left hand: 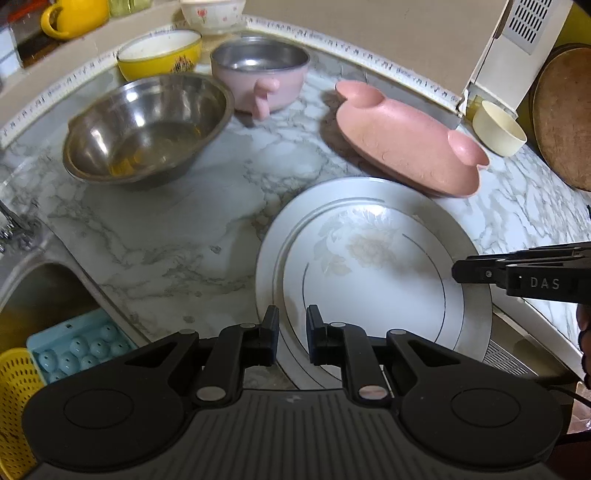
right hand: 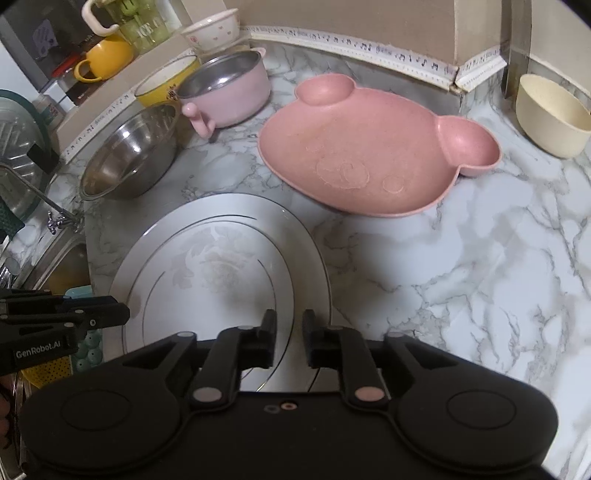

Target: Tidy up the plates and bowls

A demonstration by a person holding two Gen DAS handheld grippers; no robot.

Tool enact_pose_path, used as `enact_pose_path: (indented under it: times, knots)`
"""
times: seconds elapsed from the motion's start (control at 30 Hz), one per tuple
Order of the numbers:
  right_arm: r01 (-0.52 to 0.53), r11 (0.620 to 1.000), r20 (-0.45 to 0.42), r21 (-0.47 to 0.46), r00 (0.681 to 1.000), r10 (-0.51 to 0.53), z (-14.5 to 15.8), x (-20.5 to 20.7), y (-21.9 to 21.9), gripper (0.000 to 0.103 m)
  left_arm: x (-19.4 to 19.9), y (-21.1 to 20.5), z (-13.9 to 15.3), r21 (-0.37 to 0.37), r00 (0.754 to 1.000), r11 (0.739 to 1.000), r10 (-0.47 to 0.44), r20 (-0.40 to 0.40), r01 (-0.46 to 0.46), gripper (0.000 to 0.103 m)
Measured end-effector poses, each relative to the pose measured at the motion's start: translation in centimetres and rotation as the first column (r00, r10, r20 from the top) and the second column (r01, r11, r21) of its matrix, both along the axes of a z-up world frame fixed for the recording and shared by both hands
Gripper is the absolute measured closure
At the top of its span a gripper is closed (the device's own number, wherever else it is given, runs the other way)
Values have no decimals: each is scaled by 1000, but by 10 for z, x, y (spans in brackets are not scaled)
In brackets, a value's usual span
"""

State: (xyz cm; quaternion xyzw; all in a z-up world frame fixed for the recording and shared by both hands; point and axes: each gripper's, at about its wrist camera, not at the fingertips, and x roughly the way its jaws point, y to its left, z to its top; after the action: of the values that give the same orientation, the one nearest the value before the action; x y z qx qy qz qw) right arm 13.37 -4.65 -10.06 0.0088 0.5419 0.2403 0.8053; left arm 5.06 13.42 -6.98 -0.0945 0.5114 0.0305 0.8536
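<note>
Left gripper (left hand: 292, 332) hangs tilted down over the near rim of a white floral plate (left hand: 369, 258), its fingers a narrow gap apart with nothing pinched between them; the plate's rim shows through the gap. The right gripper (right hand: 290, 334) hangs the same way over the near right part of that plate, its fingers also slightly apart and bare, with only the plate's surface seen between them. From each wrist view the other gripper reaches in from the side, its tip at the plate's edge. The plate lies flat on the marble-patterned counter (left hand: 166, 229), close to the front edge and just right of the sink (left hand: 37, 288). Just behind it, a pink bear-shaped plate (right hand: 369, 147) lies with its two ear wells pointing toward the back wall; whether the two plates touch I cannot tell. A cream bowl (right hand: 550, 114) stands near the right ear, in the back right corner. Toward the back left, a stainless steel bowl (left hand: 147, 125) sits upright, with a yellow bowl (left hand: 159, 55) and a pink steel-lined pot (left hand: 262, 74) close behind it by the wall. On the ledge above stand a white flowered bowl (left hand: 212, 13) and a yellow mug (left hand: 70, 16). A blue egg tray (left hand: 77, 347) lies in the sink.
</note>
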Motion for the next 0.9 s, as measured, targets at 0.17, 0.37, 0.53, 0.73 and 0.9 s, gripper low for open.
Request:
enact_pose_path:
  times: [0.17, 0.37, 0.53, 0.73, 0.9]
  knots:
    - [3, 1000, 45, 14, 999, -3, 14, -4, -9, 74, -2, -3, 17, 21, 998, 1000, -3, 69, 2, 88]
    - [9, 1000, 113, 21, 994, -11, 31, -8, -19, 69, 1, -13, 28, 12, 991, 1000, -24, 132, 23, 72]
    - [24, 999, 164, 30, 986, -28, 43, -11, -26, 61, 0, -26, 40, 15, 975, 999, -45, 217, 43, 36]
    - [50, 998, 218, 34, 974, -57, 55, -14, -35, 41, 8, -36, 47, 21, 963, 997, -77, 259, 74, 34]
    - [61, 998, 270, 32, 961, -67, 63, -16, -41, 25, 17, -43, 54, 10, 942, 994, -103, 320, 106, 28]
